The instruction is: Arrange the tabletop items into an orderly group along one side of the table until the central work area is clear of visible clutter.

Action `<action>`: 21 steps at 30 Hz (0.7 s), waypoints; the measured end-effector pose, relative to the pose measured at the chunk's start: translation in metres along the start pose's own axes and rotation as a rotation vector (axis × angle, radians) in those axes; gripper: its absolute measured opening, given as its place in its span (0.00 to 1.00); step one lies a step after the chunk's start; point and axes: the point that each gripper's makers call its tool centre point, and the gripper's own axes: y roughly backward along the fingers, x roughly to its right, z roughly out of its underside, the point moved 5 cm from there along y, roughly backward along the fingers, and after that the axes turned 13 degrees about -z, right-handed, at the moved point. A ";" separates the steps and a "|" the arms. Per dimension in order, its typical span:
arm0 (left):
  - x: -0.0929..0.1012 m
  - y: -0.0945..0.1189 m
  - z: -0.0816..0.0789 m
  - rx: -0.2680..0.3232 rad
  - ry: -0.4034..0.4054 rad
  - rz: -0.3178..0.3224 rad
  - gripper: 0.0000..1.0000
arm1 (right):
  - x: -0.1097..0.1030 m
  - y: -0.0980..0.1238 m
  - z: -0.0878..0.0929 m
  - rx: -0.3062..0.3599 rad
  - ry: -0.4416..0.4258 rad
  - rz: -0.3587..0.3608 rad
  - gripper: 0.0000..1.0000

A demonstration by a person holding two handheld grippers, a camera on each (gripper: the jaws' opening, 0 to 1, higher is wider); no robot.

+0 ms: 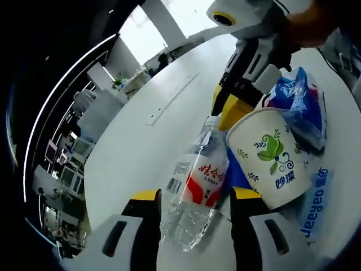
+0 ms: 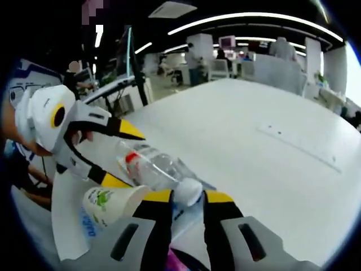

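An open office with ceiling strip lights and rows of workstations lies behind a broad white desk (image 2: 265, 152), bare over most of its top, with a thin pale strip (image 1: 172, 99) lying flat on it. The items sit grouped near one edge. The left gripper view alone shows a blue and white plastic pack (image 1: 302, 104) and a blue printed packet (image 1: 316, 203) beneath the paper cup (image 1: 271, 158), which bears a green leaf print; what the cup holds cannot be told. A clear plastic bottle (image 1: 197, 186) with a red and white label lies on its side beside the cup. The left tongs (image 1: 194, 197) stand open on either side of the bottle's lower body, not clearly gripping. In the right gripper view, the right tongs (image 2: 188, 196) stand narrowly parted at the bottle's cap end; whether they pinch it cannot be told.
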 end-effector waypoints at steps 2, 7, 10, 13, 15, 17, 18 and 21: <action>0.003 -0.004 -0.003 0.006 -0.050 0.008 0.47 | 0.000 -0.001 0.000 0.000 -0.007 -0.001 0.17; 0.004 -0.010 -0.007 0.015 -0.084 0.020 0.45 | 0.001 -0.003 0.000 0.002 -0.016 -0.004 0.16; 0.003 -0.012 -0.007 0.016 -0.090 0.022 0.44 | 0.002 -0.004 0.000 0.003 -0.029 -0.007 0.16; 0.003 -0.014 -0.008 0.014 -0.102 0.022 0.42 | 0.002 -0.006 0.001 0.004 -0.045 -0.013 0.16; 0.002 -0.016 -0.008 0.012 -0.107 0.021 0.41 | 0.002 -0.007 0.001 0.002 -0.053 -0.013 0.16; 0.000 -0.017 -0.007 0.009 -0.106 0.023 0.41 | 0.003 -0.008 0.000 0.015 -0.073 -0.013 0.16; 0.000 -0.018 -0.007 0.008 -0.101 0.024 0.41 | 0.004 -0.008 0.001 0.017 -0.083 -0.014 0.16; 0.000 -0.018 -0.007 -0.002 -0.099 0.025 0.40 | 0.004 -0.008 0.001 0.024 -0.108 -0.015 0.16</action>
